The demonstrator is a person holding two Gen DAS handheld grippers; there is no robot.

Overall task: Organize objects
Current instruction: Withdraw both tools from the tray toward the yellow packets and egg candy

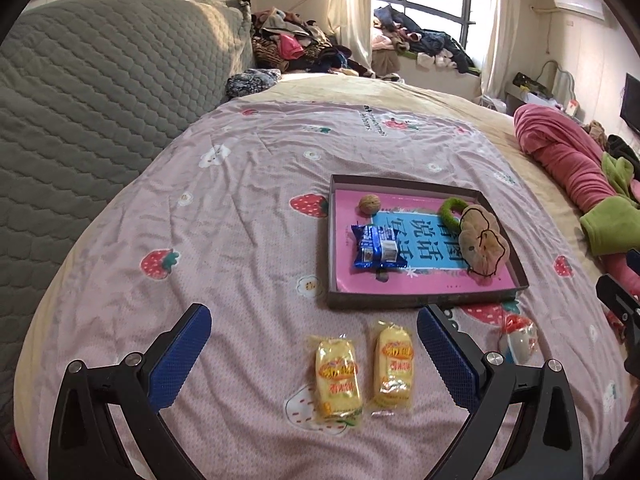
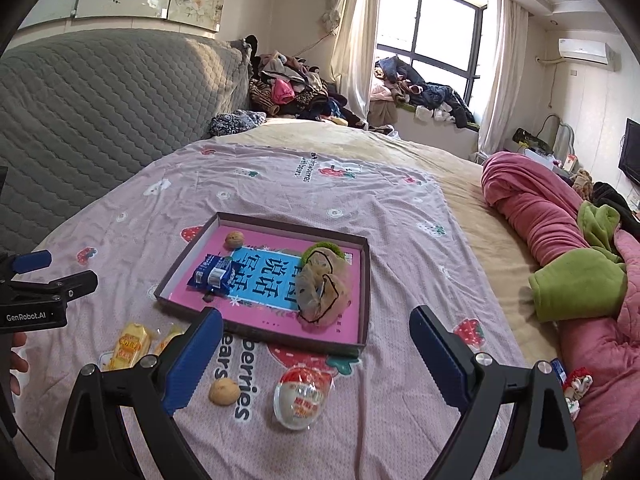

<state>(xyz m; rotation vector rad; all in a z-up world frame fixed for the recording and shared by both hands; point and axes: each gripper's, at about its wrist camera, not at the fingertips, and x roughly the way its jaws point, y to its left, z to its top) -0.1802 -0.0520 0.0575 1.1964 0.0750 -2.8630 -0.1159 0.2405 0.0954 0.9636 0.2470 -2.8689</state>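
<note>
A shallow dark box [image 1: 424,300] [image 2: 256,334] with a pink and blue lining lies on the strawberry sheet. In it are a walnut [image 1: 369,204] [image 2: 234,239], a blue snack packet [image 1: 378,247] [image 2: 214,274] and a brown and green hair scrunchie [image 1: 482,240] [image 2: 324,288]. Two yellow cake packets [image 1: 336,380] [image 1: 393,368] [image 2: 130,346] lie on the sheet between the open fingers of my left gripper [image 1: 314,354]. A clear wrapped round snack [image 2: 302,394] [image 1: 518,340] and a loose walnut [image 2: 224,391] lie between the open fingers of my right gripper [image 2: 316,356]. Both grippers are empty.
A grey quilted headboard [image 1: 100,92] runs along the left. A pink and green blanket roll [image 2: 560,248] lies at the right. Clothes are piled [image 2: 296,88] at the far end by the window. A small red and white packet [image 2: 576,388] lies by the blanket.
</note>
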